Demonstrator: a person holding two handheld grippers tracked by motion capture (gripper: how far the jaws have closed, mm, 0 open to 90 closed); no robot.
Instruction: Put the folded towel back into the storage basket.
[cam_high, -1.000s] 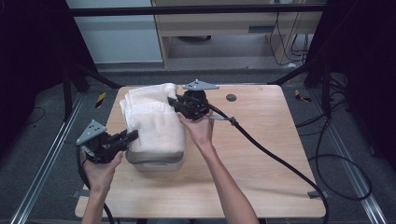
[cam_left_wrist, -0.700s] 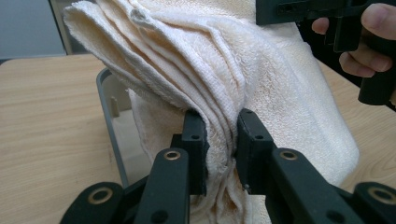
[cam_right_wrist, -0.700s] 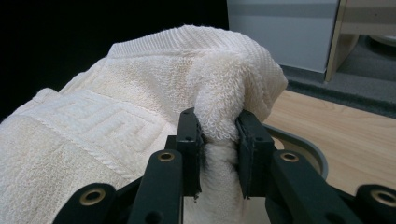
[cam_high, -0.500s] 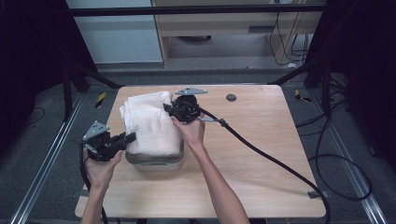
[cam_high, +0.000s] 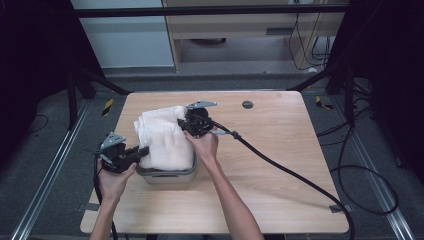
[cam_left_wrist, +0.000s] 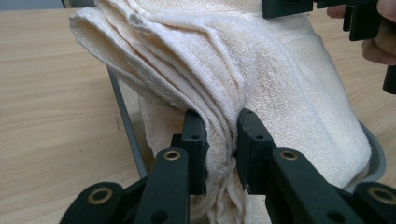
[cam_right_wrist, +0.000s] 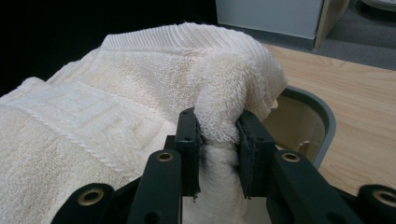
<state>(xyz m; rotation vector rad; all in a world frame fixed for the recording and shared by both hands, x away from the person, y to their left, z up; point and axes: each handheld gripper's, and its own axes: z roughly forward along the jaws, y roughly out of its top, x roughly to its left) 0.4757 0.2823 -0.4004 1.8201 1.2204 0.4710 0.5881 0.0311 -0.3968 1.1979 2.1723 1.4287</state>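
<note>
- Cream terry towel, folded and bunched, lies heaped in and over a grey metal tub on the wooden table.
- Left gripper pinches a gathered fold at the towel's near-left side, jaws pressed into the cloth.
- Right gripper pinches a bunched fold at the far-right side, above the tub's rim.
- Black cable trails from the right gripper across the table.
</note>
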